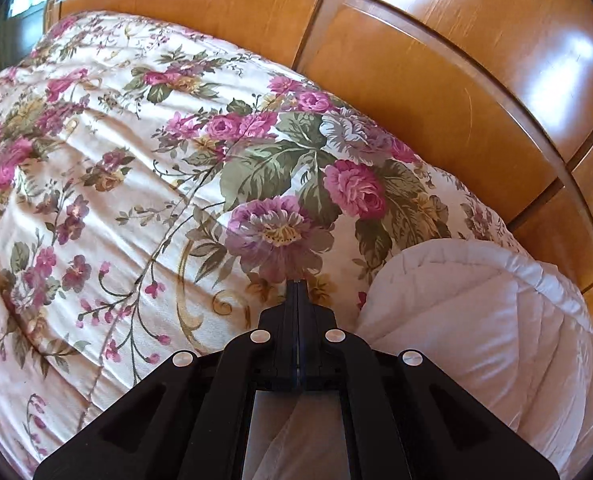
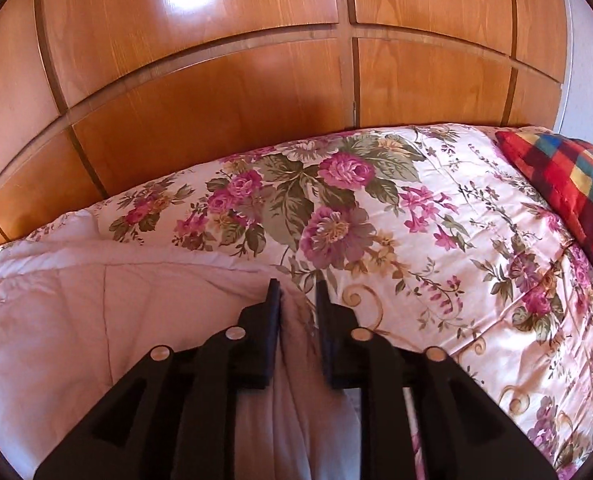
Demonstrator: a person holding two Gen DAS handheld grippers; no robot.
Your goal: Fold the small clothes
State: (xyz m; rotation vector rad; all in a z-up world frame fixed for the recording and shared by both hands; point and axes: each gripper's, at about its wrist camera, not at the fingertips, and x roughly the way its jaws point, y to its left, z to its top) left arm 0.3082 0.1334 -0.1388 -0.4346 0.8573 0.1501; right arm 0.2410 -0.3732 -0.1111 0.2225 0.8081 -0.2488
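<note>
A white cloth [image 2: 296, 412] hangs between and below my right gripper [image 2: 298, 292], whose fingers stand a little apart around its upper edge. In the left wrist view the same white cloth [image 1: 296, 432] shows under my left gripper [image 1: 297, 284], whose fingers are closed together with nothing visible between the tips. Both grippers are above a bed with a floral quilt [image 1: 136, 184], also in the right wrist view [image 2: 416, 248]. Whether the right fingers press on the cloth is unclear.
A folded white padded blanket [image 1: 476, 328] lies on the bed, also in the right wrist view [image 2: 96, 320]. A wooden panelled wardrobe [image 2: 216, 100] stands behind the bed. A red checked cushion [image 2: 568, 180] lies at the bed's right end.
</note>
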